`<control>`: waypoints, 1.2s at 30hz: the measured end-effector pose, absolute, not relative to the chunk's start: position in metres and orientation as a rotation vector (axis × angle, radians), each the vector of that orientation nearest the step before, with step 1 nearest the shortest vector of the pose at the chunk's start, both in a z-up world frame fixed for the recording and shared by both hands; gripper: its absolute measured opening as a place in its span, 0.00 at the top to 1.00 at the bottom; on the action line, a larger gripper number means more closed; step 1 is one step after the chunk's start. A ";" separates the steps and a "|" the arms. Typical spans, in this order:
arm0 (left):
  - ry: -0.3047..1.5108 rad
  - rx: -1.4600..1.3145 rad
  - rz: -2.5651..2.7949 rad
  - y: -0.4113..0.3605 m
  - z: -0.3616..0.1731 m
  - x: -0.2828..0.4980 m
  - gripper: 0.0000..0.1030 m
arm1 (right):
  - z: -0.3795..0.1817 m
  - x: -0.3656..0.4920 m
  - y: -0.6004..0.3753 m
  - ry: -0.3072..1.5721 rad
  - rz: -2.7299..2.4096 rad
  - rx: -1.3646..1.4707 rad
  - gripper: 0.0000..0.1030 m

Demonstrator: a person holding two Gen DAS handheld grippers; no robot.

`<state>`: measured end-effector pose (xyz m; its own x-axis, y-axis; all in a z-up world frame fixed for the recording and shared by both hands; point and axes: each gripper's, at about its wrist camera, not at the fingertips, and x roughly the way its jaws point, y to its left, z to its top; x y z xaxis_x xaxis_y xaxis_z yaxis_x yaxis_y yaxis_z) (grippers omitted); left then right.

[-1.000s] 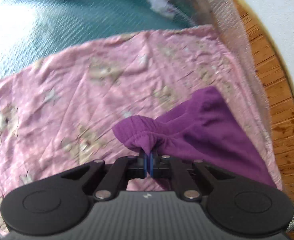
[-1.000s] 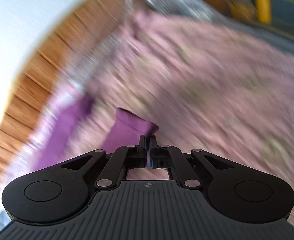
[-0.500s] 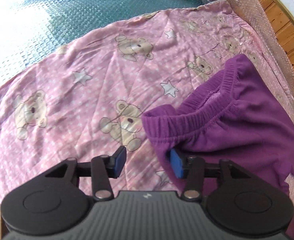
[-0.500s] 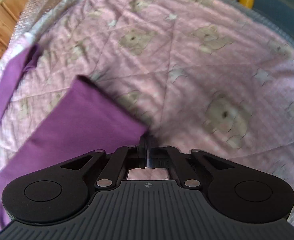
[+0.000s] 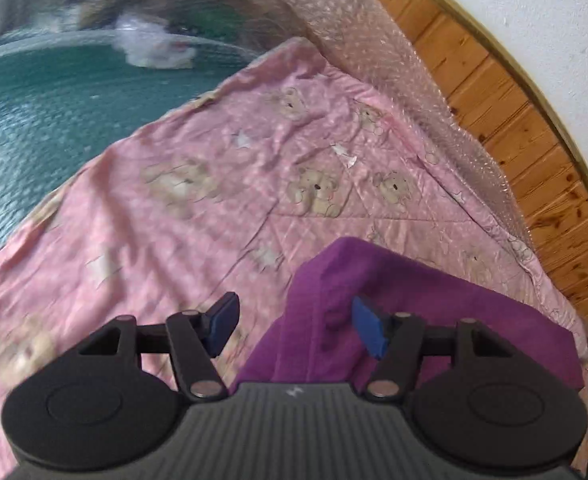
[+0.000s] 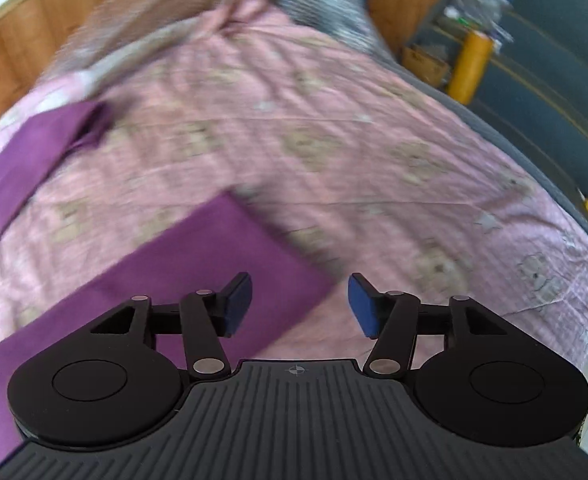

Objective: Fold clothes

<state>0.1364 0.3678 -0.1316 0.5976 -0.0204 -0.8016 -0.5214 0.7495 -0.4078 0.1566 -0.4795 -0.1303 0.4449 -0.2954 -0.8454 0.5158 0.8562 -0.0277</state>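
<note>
The purple garment lies on a pink bear-print quilt, released; in the right wrist view two purple limbs, apparently legs, run apart across the quilt, one hem end just ahead of the right gripper. Judged from its drape and soft creasing, it is light, limp knit fabric, neither slippery nor fragile; it will sag and bunch wherever it is unsupported. Hold is best taken at corners and doubled edges, one per gripper, so that the cloth lifts taut between them. The left gripper has its jaws opening, standing moderately wide, with a fold of purple cloth lying loose between the blue pads, unpinched. The right gripper's jaws are likewise opening, the hem corner below them and not gripped. No brand, label or legible writing is visible on garment or quilt. Bubble wrap and wood panelling border the quilt.
</note>
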 end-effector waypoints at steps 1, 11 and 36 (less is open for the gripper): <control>0.914 -0.661 0.298 0.367 -0.142 0.156 0.39 | -0.128 0.158 -0.461 0.998 -0.480 0.222 0.43; 0.927 -0.199 -0.228 0.223 -0.123 0.131 0.67 | -0.120 0.161 -0.303 1.010 -0.248 0.025 0.34; 0.699 0.328 -0.345 0.203 -0.083 0.127 0.78 | -0.135 0.177 -0.181 1.091 -0.143 0.023 0.31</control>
